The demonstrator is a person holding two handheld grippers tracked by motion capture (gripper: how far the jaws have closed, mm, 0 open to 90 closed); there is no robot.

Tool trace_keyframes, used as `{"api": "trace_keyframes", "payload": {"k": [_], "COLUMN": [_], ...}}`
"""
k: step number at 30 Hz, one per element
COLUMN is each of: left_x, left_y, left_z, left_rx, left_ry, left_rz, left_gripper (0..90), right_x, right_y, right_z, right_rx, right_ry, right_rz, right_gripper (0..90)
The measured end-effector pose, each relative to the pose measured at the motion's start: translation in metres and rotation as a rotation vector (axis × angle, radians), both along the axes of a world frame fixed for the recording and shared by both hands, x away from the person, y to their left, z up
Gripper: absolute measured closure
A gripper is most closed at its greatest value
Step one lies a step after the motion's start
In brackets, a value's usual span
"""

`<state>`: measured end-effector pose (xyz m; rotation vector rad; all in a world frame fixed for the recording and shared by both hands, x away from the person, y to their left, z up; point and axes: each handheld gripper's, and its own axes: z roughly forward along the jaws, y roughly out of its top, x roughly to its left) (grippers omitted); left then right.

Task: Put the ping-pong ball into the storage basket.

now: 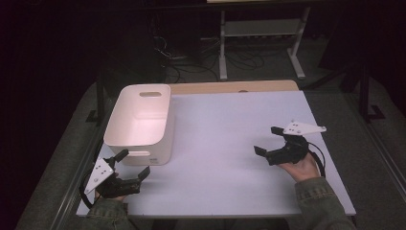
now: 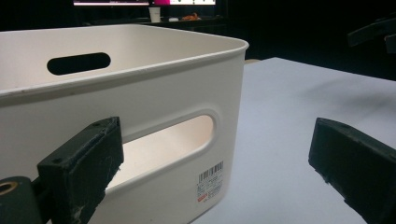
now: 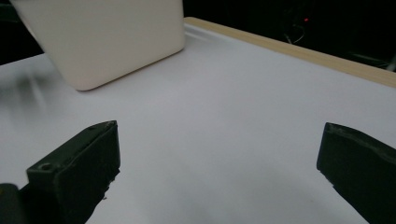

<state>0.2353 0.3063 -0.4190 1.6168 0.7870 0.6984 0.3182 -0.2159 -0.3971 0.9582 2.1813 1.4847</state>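
white bin (image 1: 143, 120) at the left of the table (image 1: 230, 143), upright, looks empty inside, near handle slot facing the left gripper (image 1: 130, 165). left gripper just beside the bin's near wall, jaws spread wide, holding nothing, one jaw close to the slot (image 2: 163, 140) but not yet in it. right gripper (image 1: 268, 141) well apart at the right, above bare table, jaws likewise wide and empty. judged barely begun: no grasp made; reaching in, closing on the bin and moving it all left to do
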Motion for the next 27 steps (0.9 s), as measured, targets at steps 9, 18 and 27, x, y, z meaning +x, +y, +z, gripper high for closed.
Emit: {"api": "trace_keyframes", "payload": {"k": [9,18,27], "left_x": [0.0,0.0,0.0], "left_y": [0.0,0.0,0.0], "left_z": [0.0,0.0,0.0], "left_rx": [-0.001,0.0,-0.002], "left_ry": [0.0,-0.001,-0.001], "left_rz": [0.002,0.002,0.004], "left_gripper": [2.6,2.6,2.6], "right_x": [-0.009,-0.017,-0.023], "right_y": [-0.021,-0.032,-0.036], "right_z": [-0.006,-0.017,-0.022], "right_rx": [0.041,0.056,0.048], "right_ry": [-0.022,-0.033,-0.054], "right_rz": [-0.05,-0.084,-0.102], "right_gripper": [0.0,0.0,0.0]}}
